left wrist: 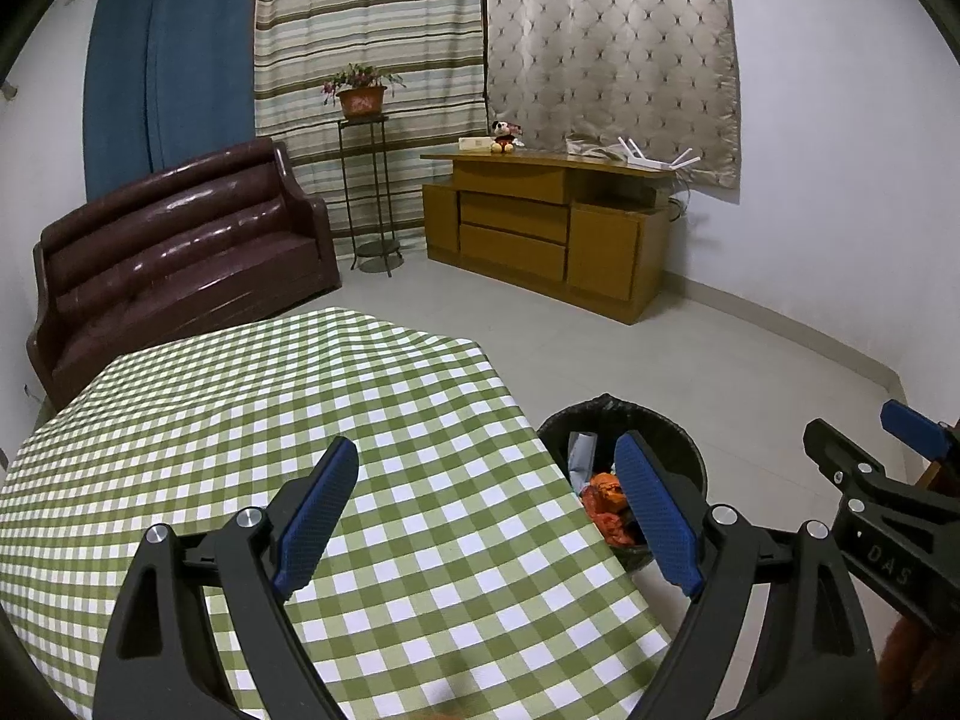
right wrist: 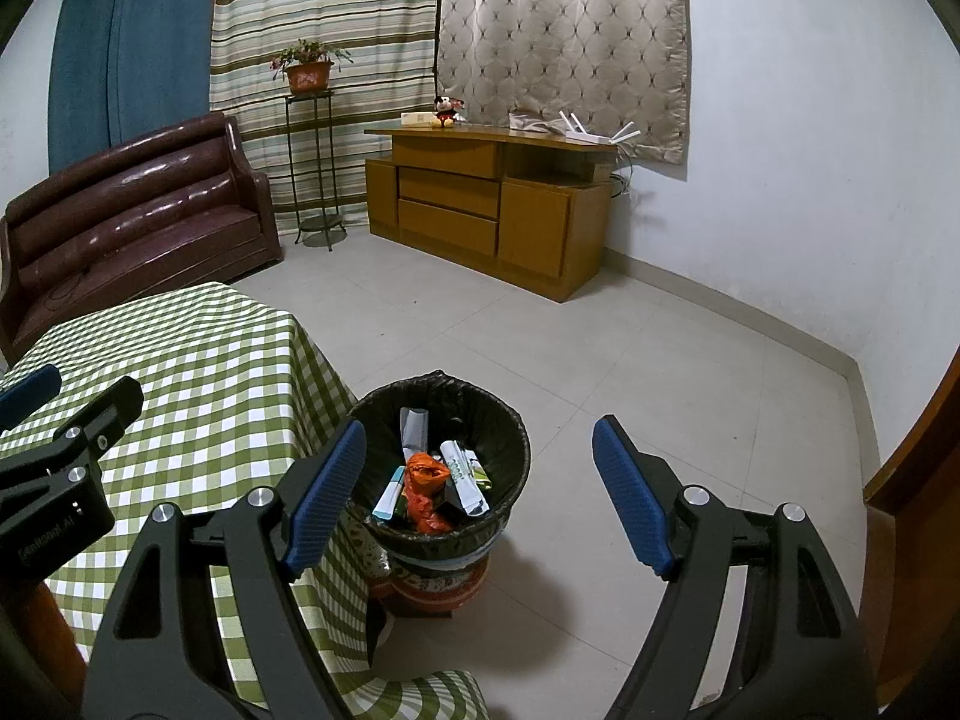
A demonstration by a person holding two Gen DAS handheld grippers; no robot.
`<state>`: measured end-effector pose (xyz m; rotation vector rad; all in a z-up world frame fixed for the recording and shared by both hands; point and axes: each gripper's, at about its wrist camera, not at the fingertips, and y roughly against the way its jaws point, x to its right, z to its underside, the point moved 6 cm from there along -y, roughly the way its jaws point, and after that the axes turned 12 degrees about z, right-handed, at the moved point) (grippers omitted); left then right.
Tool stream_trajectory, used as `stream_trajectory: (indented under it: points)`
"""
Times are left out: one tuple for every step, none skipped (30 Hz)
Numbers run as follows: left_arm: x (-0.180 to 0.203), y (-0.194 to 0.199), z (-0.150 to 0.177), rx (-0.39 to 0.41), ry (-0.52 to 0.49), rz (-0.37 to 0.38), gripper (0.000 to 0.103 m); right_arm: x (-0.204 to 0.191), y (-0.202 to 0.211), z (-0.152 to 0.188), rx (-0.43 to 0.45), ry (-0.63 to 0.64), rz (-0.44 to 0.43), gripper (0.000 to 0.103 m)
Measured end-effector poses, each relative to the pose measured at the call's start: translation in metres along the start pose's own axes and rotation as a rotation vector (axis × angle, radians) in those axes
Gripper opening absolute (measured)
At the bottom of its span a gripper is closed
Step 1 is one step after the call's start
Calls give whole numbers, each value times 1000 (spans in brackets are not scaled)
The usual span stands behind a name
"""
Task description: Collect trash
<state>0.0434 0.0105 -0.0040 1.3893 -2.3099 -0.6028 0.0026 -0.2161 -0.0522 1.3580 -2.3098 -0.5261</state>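
1 bin point(right wrist: 447, 420), black liner, on floor just right of the table point(left wrist: 252, 420) w/ green check cloth. Inside: 1 orange wrapper point(right wrist: 423, 489), approx 4 other packets, exact count unclear. 2 grippers: left gripper point(left wrist: 486, 510) over table's right edge, jaws wide, empty. Right gripper point(right wrist: 480, 495) above bin, jaws wide, empty.

Even, slightly dim indoor light, glare on the sofa point(left wrist: 180, 258), sharp focus, strong fisheye bending and dark corners.
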Motion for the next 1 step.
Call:
stream_trajectory:
  points:
    - [0,0,0,-2,1,1,85,0,0,0,0,0,0,76]
